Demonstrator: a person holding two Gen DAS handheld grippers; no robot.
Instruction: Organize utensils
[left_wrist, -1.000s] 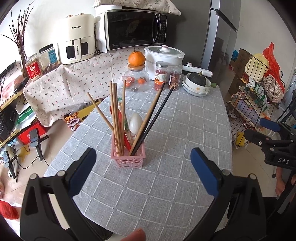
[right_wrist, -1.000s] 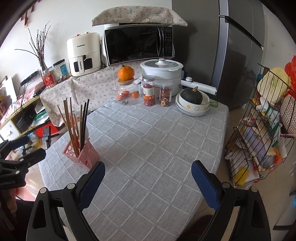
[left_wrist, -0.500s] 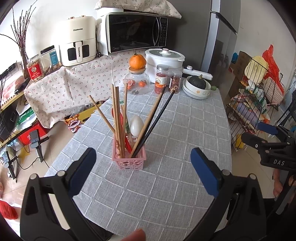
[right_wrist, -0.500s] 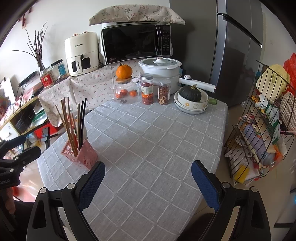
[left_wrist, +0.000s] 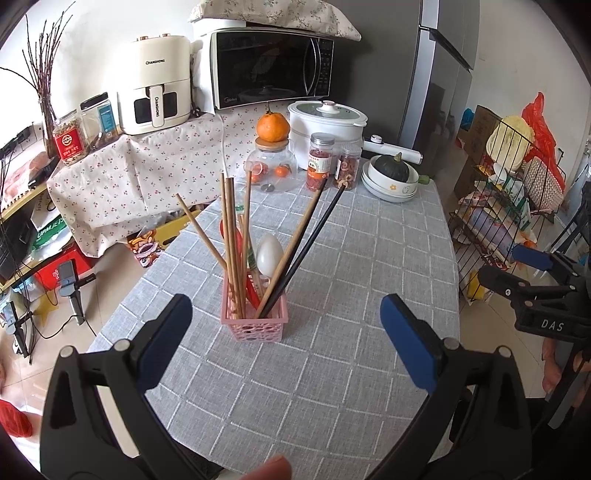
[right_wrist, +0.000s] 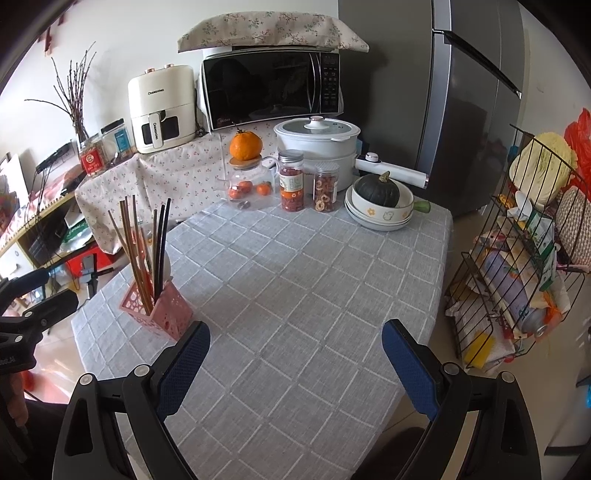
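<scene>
So you had both grippers, left (left_wrist: 286, 332) and right (right_wrist: 295, 360), gaping empty, chopsticks (left_wrist: 232, 251) in basket (left_wrist: 255, 325) at 12 o'clock; looked finished, maybe just back off.

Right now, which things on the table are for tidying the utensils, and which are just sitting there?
For the job:
pink basket
chopsticks
white spoon

Just sitting there:
orange
glass jar
two snack jars
squash in stacked bowls
white cooker
</scene>
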